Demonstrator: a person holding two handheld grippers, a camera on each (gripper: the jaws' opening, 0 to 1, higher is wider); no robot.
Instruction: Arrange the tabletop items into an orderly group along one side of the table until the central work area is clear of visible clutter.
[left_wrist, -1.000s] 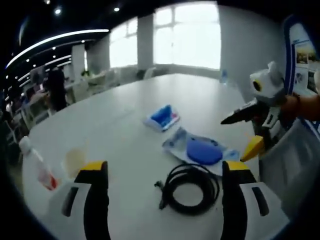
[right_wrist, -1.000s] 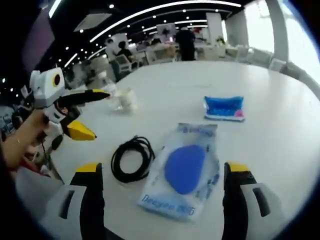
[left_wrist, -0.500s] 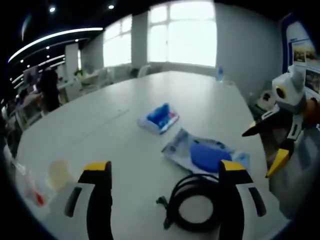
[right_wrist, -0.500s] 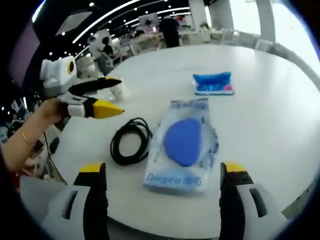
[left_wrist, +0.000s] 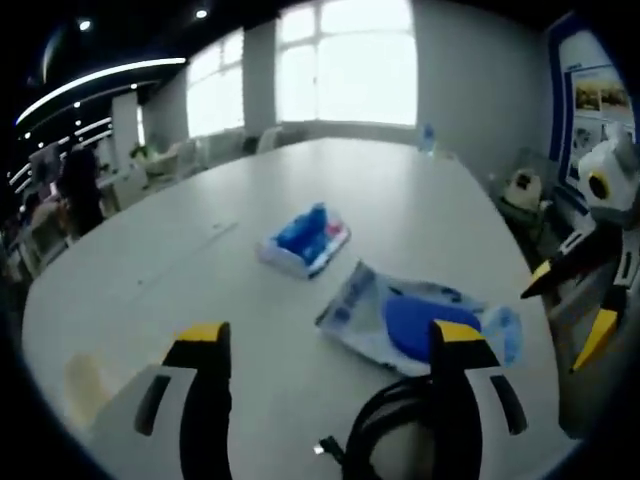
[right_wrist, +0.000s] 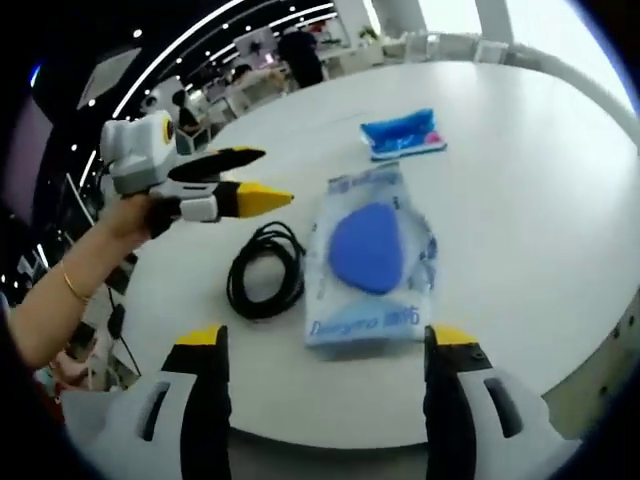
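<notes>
Drawn back from the white table (right_wrist: 560, 230), with the black cable (right_wrist: 265, 283) now mid-frame.
Left gripper (right_wrist: 265, 180) at upper left and right gripper (right_wrist: 325, 360) at bottom, both released, empty; clear packet (right_wrist: 375, 255) centre.

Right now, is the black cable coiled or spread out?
Coiled. The black cable lies on the table as a tight round loop beside the clear bag; no length trails across the surface.

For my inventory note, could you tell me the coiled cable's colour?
The coiled cable is black, clearest in the right gripper view.
</notes>
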